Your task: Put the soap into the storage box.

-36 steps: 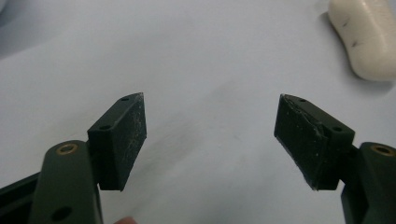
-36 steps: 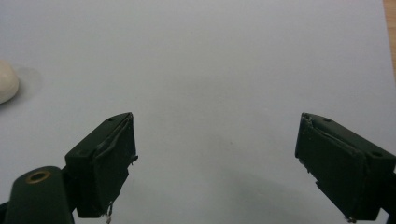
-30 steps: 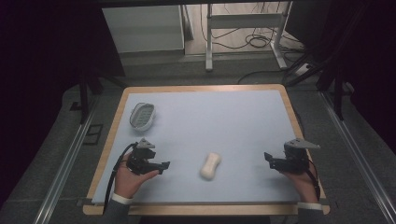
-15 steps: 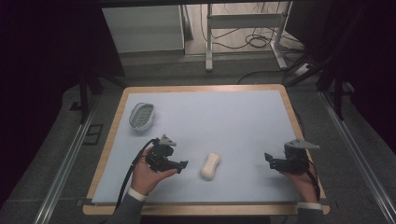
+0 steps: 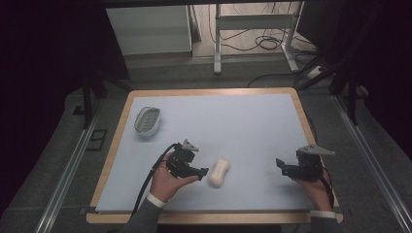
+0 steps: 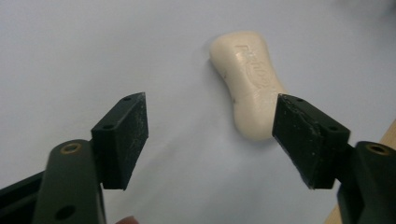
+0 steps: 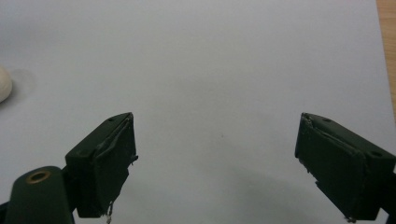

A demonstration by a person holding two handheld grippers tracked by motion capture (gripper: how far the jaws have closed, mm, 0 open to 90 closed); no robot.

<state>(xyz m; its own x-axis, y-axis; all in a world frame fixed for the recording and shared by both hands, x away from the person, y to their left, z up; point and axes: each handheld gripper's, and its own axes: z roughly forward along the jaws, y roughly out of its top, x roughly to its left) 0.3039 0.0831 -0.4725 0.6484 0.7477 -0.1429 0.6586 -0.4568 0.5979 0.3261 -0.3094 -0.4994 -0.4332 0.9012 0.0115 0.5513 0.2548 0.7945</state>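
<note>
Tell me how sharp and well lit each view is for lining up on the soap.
High view: mat evenly lit, surroundings dark, soap small but clear. Left gripper view: soap fairly sharp, soft shadow beneath it, near jaws slightly blurred. Right gripper view: soap cut off at the edge, blurred.

A cream, waisted bar of soap (image 5: pixel 219 173) lies flat on the pale blue tabletop (image 5: pixel 243 126), well apart from the soap dish (image 5: pixel 146 120).
</note>
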